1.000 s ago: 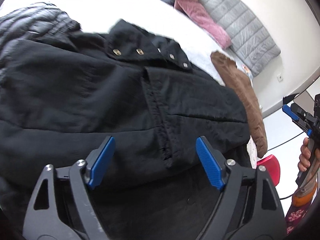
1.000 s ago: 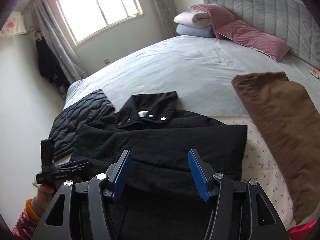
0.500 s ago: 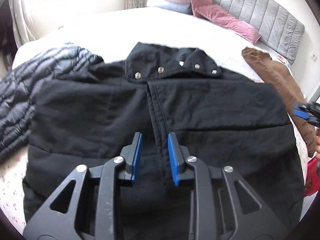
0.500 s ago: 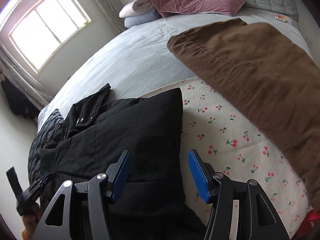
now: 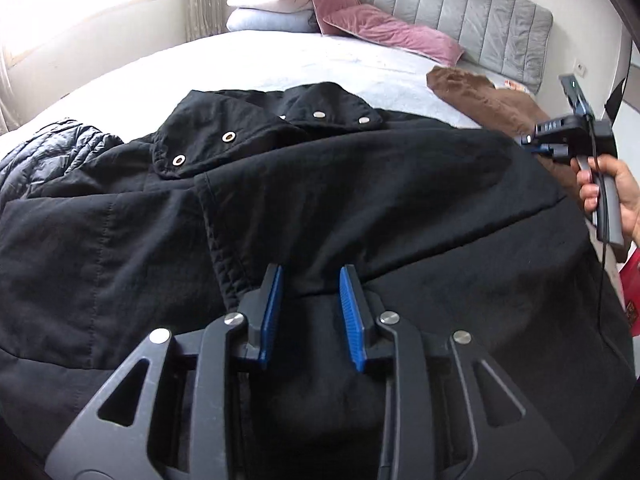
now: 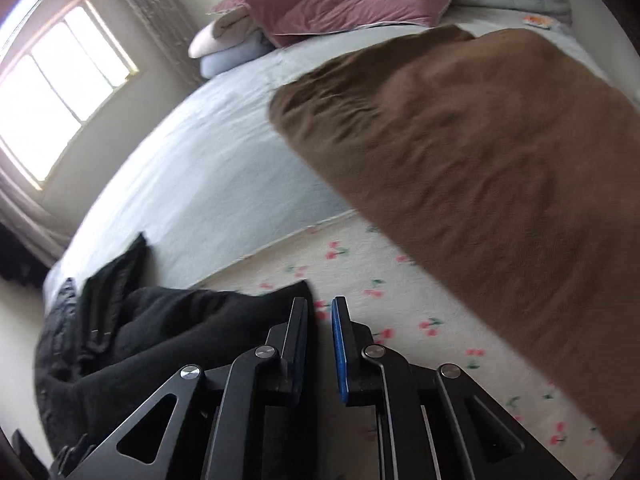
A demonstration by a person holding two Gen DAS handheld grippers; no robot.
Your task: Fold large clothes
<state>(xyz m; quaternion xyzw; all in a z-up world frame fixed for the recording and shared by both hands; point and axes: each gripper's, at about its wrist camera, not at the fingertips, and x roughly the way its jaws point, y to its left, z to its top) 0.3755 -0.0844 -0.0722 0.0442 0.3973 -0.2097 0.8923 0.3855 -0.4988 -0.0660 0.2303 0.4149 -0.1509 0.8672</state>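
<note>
1. The black jacket (image 5: 360, 208) lies spread front-up on the bed (image 5: 248, 64), collar toward the headboard, beside a brown blanket (image 6: 500, 168).
2. Our left claw (image 5: 310, 312) sits low over the jacket's middle, jaws narrowed, with a ridge of cloth between them; we cannot tell whether it is pinched.
3. Our right claw (image 6: 320, 328) is at the jacket's right corner, jaws nearly closed, nothing visibly between them.
4. To fold well, we should take firm hold of both layers at the edge, lift together, and keep the hem level.
</note>
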